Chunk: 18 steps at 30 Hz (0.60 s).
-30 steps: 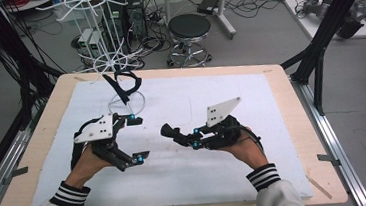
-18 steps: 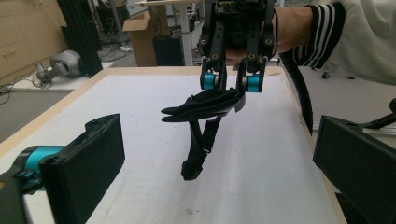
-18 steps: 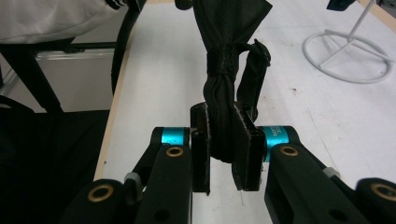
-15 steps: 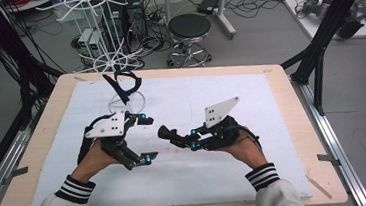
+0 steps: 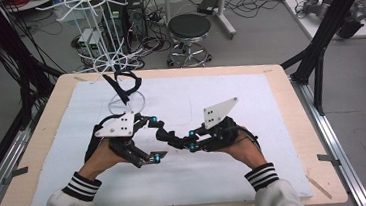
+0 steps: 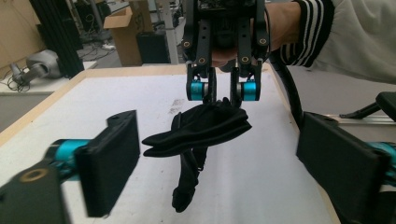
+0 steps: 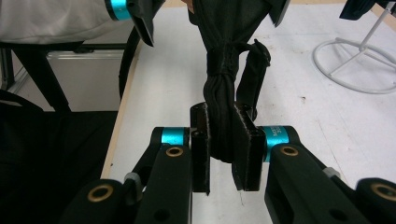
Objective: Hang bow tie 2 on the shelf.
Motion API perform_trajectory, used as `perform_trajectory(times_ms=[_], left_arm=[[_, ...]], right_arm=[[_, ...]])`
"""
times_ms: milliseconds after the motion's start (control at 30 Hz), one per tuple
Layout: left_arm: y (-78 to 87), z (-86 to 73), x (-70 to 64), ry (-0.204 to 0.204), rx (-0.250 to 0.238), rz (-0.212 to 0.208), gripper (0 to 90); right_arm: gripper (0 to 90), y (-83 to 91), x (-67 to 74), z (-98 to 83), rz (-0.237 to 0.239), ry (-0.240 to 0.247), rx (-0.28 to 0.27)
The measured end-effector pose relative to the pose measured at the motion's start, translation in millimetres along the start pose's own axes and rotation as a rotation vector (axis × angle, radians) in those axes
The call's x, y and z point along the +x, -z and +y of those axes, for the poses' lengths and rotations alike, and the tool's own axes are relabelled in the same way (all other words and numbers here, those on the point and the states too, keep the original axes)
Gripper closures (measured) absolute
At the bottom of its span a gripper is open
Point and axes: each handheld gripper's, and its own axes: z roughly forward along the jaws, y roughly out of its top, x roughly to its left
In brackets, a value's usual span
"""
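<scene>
Right now the black cloth (image 7: 229,79) is a soft, dark, bunched strip of fabric with stitched seams along its edges. In the right gripper view it is gathered into a tight neck just above the jaws, with a small loop curling off toward 2 o'clock. In the left gripper view the same cloth (image 6: 203,133) fans into flat folds, and a thin tail hangs down toward 6 o'clock above the white mat (image 6: 140,102).

It sits over the middle of the mat, between the two hands in the high view, where it shows as a dark bundle (image 5: 171,135) just at 9 o'clock of the right gripper (image 5: 190,143).

The right gripper (image 7: 223,156) is clenched on the cloth, with the fabric squeezed between both pads. The left gripper (image 5: 150,140) stands released: its wide black pads (image 6: 114,158) sit on either side of the cloth without touching it. Its jaws have just been closing, with the cloth between them.

Compared with a second ago, the left hand (image 5: 106,152) has slid toward 3 o'clock across the mat. The gap that lay between the two grippers is now gone, and the left jaws bracket the free end of the cloth. The right hand (image 5: 240,145) has kept its place and its grip. Another black cloth (image 5: 122,85) hangs on the white wire stand (image 5: 121,103) at 12 o'clock of the left hand, unchanged.
</scene>
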Motion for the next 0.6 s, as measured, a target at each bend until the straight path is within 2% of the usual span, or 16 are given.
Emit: perform_trajectory(times_ms=[167, 333, 400, 467, 600], left_arm=[[0.4, 0.1, 1.9, 0.006, -0.006, 0.007, 24.1], [-1.0, -0.4, 1.8, 0.002, 0.000, -0.009, 29.3], [-0.6, -0.3, 2.3, -0.008, 0.002, 0.002, 34.0], [0.1, -0.5, 3.2, -0.010, -0.003, -0.005, 39.6], [1.0, -0.6, 3.6, -0.010, 0.002, 0.008, 44.8]], right_arm=[[78.6, -0.6, -0.2, 1.1, 0.005, 0.009, -0.003], [78.6, -2.0, -0.9, 1.8, 0.020, 0.026, -0.014], [78.6, -2.3, -0.4, 2.0, 0.022, 0.027, -0.012], [78.6, -2.3, -0.6, 2.0, 0.026, 0.029, -0.010], [78.5, -2.2, -0.5, 1.9, 0.029, 0.031, -0.013]])
